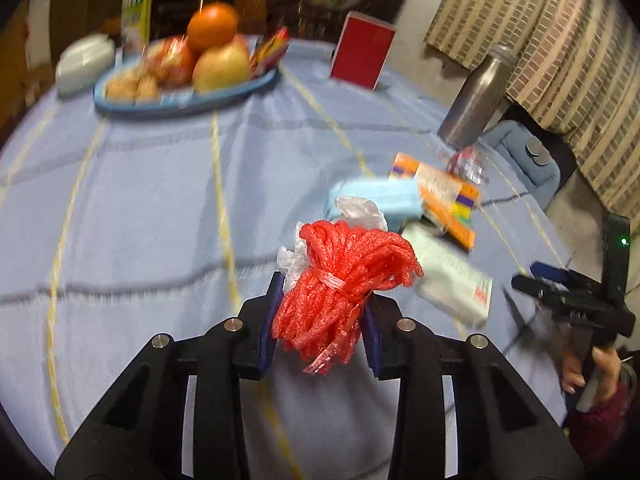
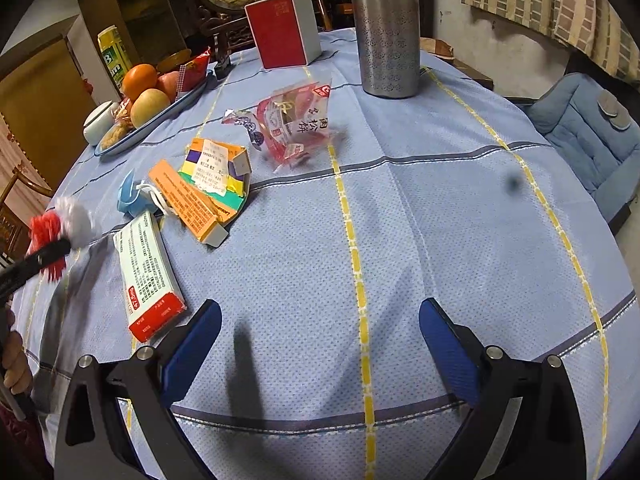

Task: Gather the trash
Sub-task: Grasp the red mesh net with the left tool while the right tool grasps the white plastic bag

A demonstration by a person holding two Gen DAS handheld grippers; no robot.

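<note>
Between the blue pads of our left gripper (image 1: 320, 316) we're pinching a red foam net (image 1: 340, 280) w/ a bit of clear plastic (image 1: 360, 208) stuck behind it, lifted clear of the blue checked tablecloth (image 1: 140, 200). No earlier frame, so just the grip. Our right gripper (image 2: 320, 344) is hovering w/ jaws wide, nothing btwn them. Just beyond the net we're seeing a white-and-red box (image 2: 148, 268), orange carton (image 2: 192, 200), blue mask (image 1: 376, 200), pink wrapper (image 2: 296, 120). Further back: steel bottle (image 2: 386, 28), red box (image 2: 280, 32), fruit plate (image 1: 180, 100).
</note>
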